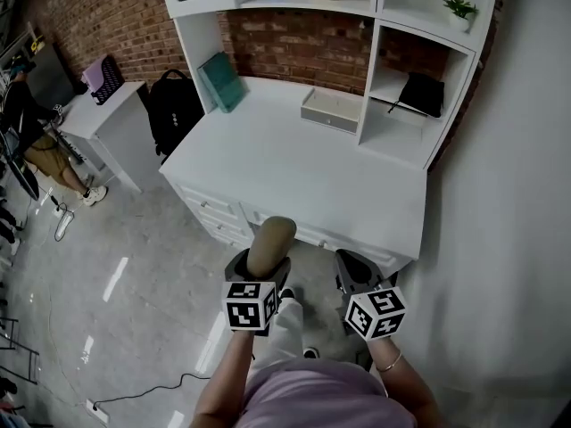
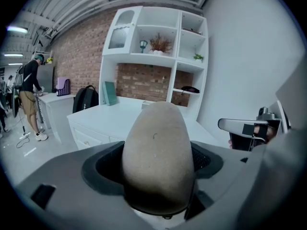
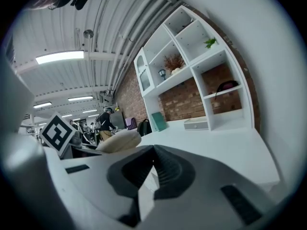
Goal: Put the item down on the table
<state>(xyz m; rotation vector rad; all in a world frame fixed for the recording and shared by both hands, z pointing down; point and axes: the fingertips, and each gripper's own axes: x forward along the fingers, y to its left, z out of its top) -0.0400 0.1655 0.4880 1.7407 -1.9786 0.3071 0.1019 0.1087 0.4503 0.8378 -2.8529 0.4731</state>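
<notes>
I find my left gripper with its fingers closed on either side of a tan egg-shaped object, narrow end pointing away from the gripper. The object is held clear of the white counter, just short of its near edge. My right gripper is to its right, fingers together, holding nothing.

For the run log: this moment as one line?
left gripper: shut on tan egg-shaped item | right gripper: shut, empty | white desk: ahead, item not yet down
</notes>
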